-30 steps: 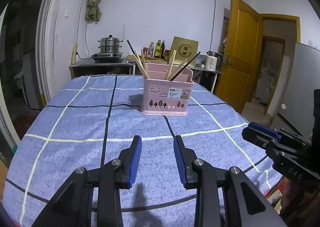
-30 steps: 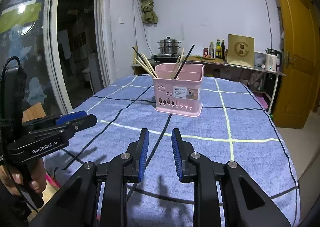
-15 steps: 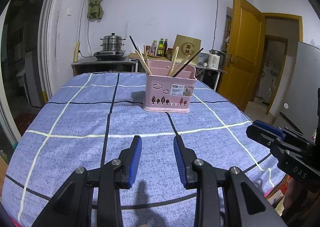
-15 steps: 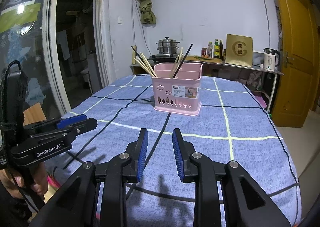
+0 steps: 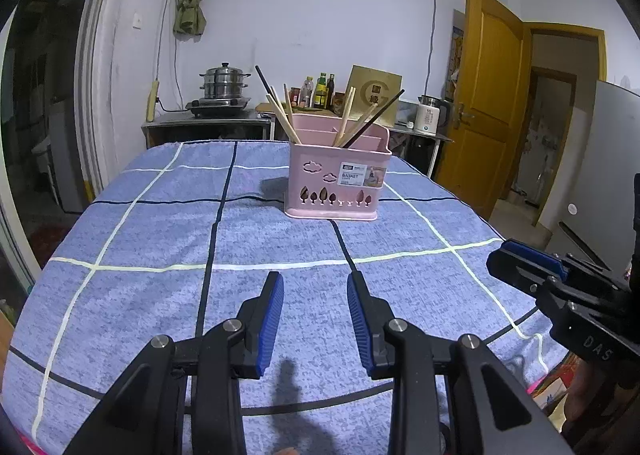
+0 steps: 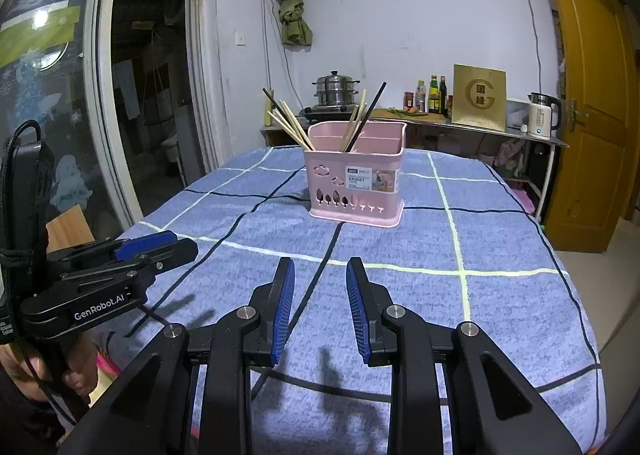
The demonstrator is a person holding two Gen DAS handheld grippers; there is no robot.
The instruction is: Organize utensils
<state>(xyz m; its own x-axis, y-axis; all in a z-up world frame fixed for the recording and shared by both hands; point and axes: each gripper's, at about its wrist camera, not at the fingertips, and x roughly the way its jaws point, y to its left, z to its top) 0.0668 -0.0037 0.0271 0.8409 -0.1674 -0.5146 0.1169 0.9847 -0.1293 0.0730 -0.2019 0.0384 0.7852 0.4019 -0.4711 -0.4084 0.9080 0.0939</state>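
Note:
A pink utensil basket (image 5: 338, 179) stands on the blue checked tablecloth (image 5: 160, 239), far from both grippers; it also shows in the right wrist view (image 6: 354, 183). Several wooden and black chopsticks (image 5: 280, 111) lean out of its compartments, also visible from the right (image 6: 294, 127). My left gripper (image 5: 315, 283) is open and empty above the near part of the table. My right gripper (image 6: 320, 267) is open and empty too, and appears at the right edge of the left wrist view (image 5: 528, 267). The left gripper appears at the left of the right wrist view (image 6: 156, 249).
Behind the table a counter holds a steel steamer pot (image 5: 224, 85), bottles (image 5: 320, 89), a gold box (image 5: 376, 95) and a white kettle (image 5: 430, 117). A yellow door (image 5: 488, 95) is at the right, a dark doorway (image 6: 148, 95) at the left.
Both grippers have tilted up and drawn back slightly, so the basket sits a little lower and farther in view. Both jaws stay open and empty.

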